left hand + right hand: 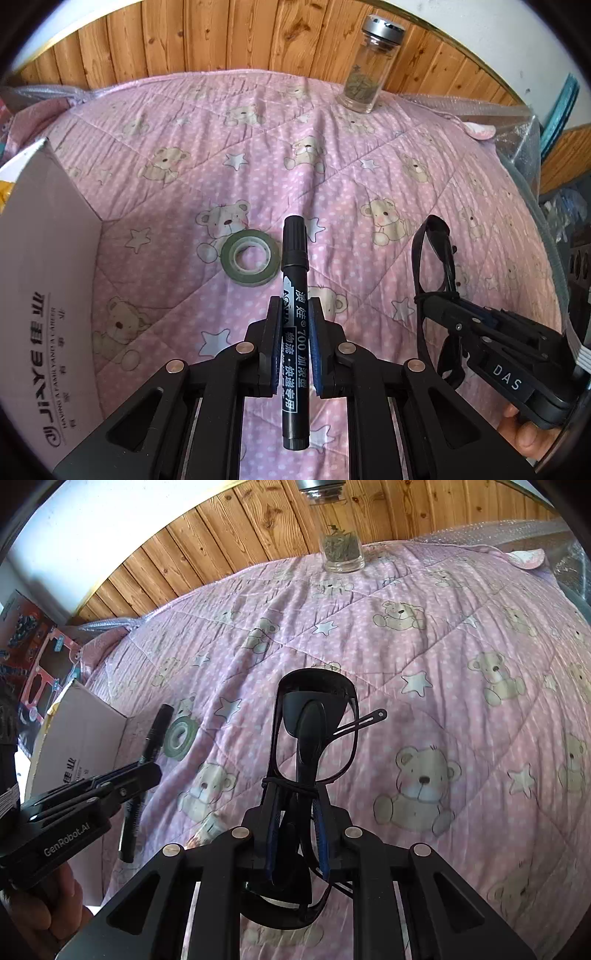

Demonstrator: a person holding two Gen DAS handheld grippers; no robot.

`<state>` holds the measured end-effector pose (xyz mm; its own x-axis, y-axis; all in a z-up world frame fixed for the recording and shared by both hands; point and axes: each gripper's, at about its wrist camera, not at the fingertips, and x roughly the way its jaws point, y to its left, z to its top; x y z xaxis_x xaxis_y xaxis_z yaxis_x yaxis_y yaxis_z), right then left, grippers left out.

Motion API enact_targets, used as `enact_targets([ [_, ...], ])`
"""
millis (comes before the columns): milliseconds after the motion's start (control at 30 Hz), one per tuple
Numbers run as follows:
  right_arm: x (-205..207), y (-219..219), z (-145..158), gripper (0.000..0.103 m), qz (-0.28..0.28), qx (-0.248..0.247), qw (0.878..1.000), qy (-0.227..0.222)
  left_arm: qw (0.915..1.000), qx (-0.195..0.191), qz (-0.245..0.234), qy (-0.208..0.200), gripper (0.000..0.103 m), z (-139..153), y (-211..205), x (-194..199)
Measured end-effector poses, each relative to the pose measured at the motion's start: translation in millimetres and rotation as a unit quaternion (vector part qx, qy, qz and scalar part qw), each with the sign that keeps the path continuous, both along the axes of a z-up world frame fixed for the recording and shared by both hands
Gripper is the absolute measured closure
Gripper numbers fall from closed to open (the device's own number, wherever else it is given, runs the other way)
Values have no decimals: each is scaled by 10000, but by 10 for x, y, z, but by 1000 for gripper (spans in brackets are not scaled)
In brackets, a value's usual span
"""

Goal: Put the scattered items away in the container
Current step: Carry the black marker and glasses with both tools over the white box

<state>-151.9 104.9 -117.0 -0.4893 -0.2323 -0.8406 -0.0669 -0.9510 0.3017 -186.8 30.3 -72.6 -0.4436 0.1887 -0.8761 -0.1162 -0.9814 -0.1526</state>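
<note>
A: Black marker (pixel 294 314), cylindrical, glossy?
B: Clamped mid-barrel between the left gripper (pixel 294 325) fingers, above the quilted pink bed (pixel 332 155).
A: Black-framed glasses (pixel 314 723)?
B: Folded, pinched by the right gripper (pixel 295 812).
A: Tape roll (pixel 250 262)?
B: Flat on the quilt, near the cardboard box (pixel 48 258).
</note>
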Motion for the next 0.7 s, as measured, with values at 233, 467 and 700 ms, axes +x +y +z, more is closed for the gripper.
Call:
enact_targets([
  [233,376,-166,90,84,95,-39,9999,32,9990,-288,-105,332,89,325,-46,401],
  [467,759,-326,129,84,142,7,9999,42,9986,-115,-131,507,89,590,-140,732],
  [700,1003,-539,161,84,196,69,9998,59,9975,43,-139,688,89,798,-241,996],
])
